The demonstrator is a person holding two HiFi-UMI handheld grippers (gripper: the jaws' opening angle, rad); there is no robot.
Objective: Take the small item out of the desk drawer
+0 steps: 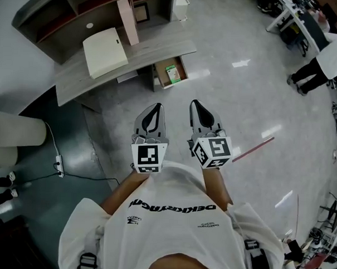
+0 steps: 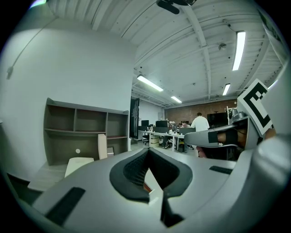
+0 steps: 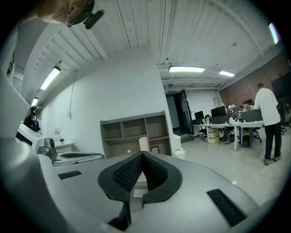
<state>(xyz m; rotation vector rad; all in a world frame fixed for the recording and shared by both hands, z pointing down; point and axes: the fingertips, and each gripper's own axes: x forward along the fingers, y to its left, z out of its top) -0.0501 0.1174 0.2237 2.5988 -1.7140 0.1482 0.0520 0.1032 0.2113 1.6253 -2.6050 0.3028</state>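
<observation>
- I'm judging the task as barely begun. The drawer (image 1: 158,75) under the desk (image 1: 76,80) is already standing open. The small item (image 1: 172,74), green with a pale face, is lying inside it, untouched.
- I'm holding both tools well short of the desk, over bare floor. The left gripper (image 1: 153,109) is showing its pads pressed together with nothing between them. The right gripper (image 1: 197,107) is likewise closed and empty.
- As I'm reading it, nearly everything is remaining: walking up to the desk, spreading one set of jaws, reaching down into the drawer, closing on the item and lifting it clear.
- Around the drawer I'm seeing a white box (image 1: 105,51) lying on the desktop and a pale board (image 1: 128,20) leaning upright behind it. A shelf unit (image 1: 56,15) is standing against the wall.
- Nothing is blocking the way across the floor. A red stick (image 1: 252,150) is lying off to my right, and a power strip (image 1: 58,164) with its cable is lying on the dark floor to my left, both off the line to the drawer.
- A person (image 1: 322,62) is standing by tables far to the right, well apart from me.
- I'm expecting the desktop edge above the drawer's back part to be limiting my angle of reach.
</observation>
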